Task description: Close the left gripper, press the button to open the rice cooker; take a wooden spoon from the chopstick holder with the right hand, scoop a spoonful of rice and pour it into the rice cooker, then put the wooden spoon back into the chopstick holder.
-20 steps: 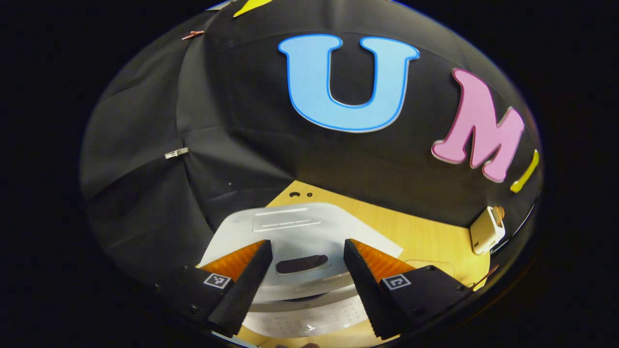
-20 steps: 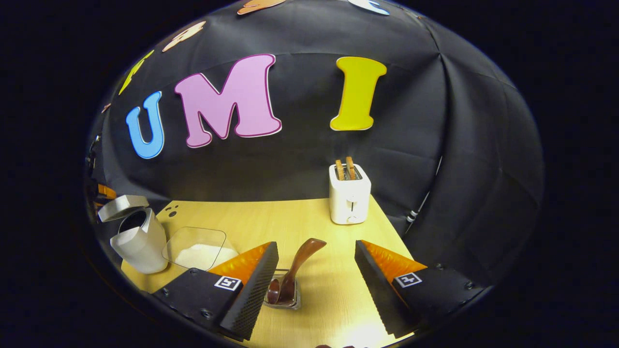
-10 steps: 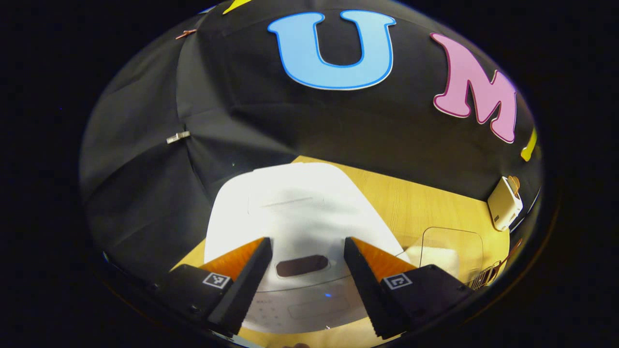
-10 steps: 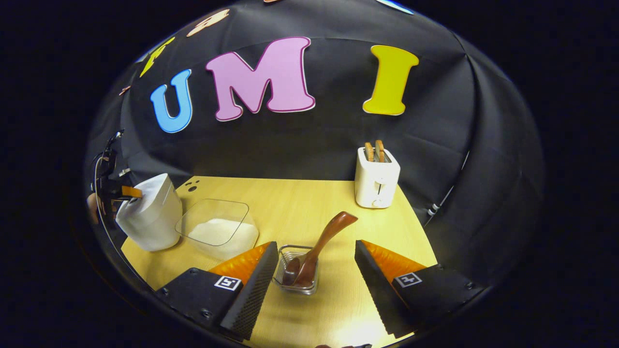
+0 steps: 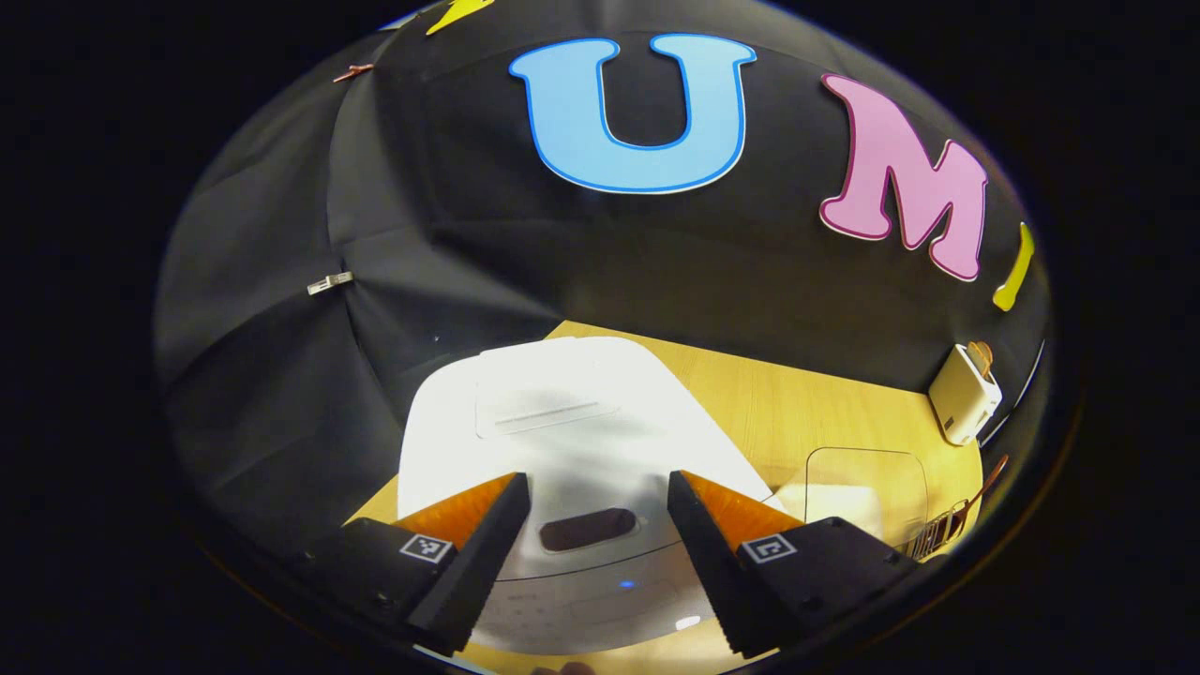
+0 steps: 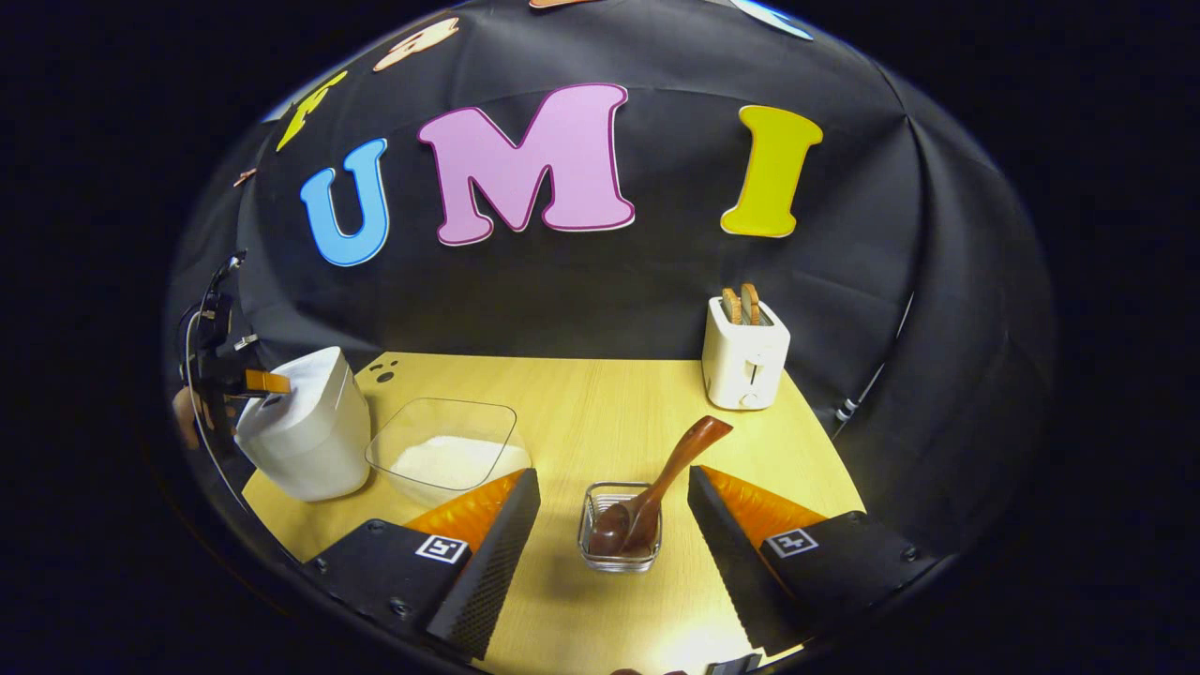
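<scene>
Above rice cooker [image 5: 562, 441] left tongs [image 5: 595, 553] wide (empty); right tongs [image 6: 614, 553] wide.

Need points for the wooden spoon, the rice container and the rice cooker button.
wooden spoon [image 6: 682, 457], right gripper view, on the handle.
rice container [image 6: 441, 448], right gripper view, on the clear front wall over the rice.
rice cooker button [image 5: 587, 529], left gripper view, on the dark oval at the lid's front.

A staged recording booth got up as a kitchen corner: black cloth wall [image 6: 600, 300] closes off the far side behind a pale wooden table [image 6: 581, 394]. Kitchen things stand on it: a white rice cooker [image 6: 305, 436] at left, a toaster [image 6: 745, 361] with bread far right, a clear dish of rice [image 6: 445, 455] between.
</scene>
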